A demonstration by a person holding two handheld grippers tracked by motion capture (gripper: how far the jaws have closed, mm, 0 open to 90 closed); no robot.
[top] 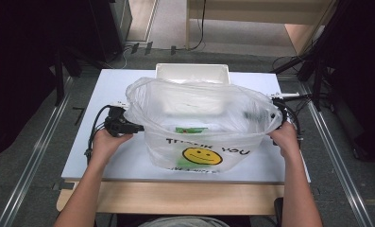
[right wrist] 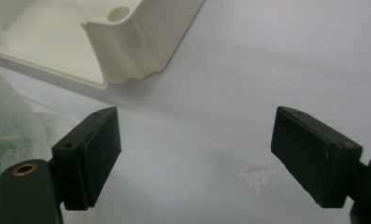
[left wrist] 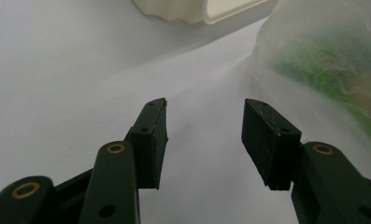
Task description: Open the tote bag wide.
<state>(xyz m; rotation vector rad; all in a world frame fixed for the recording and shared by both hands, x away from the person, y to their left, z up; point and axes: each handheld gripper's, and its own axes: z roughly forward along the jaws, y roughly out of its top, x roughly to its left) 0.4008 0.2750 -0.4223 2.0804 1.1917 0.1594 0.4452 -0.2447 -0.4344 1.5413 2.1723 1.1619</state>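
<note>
A: We have the bag [top: 199, 123] standing open mid-table between our two grippers. The left gripper [top: 128, 126] sits at the bag's 9 o'clock, just beside its rim; the right gripper [top: 280, 118] is at its 3 o'clock, against the plastic.

B: Our left gripper view shows the jaws apart with bare table between them and the bag [left wrist: 323, 60] at 2 o'clock. In our right gripper view the jaws gape wide, holding nothing, the bag [right wrist: 10, 121] at 9 o'clock.

A: We read "THANK YOU" on the bag over a yellow smiley [top: 202, 155]. Something green [top: 191, 129] lies inside.

B: A white tray [top: 192, 73] stands at the bag's 12 o'clock. Our table [top: 128, 161] is white with a wooden near edge; grey floor and floor rails surround it.
</note>
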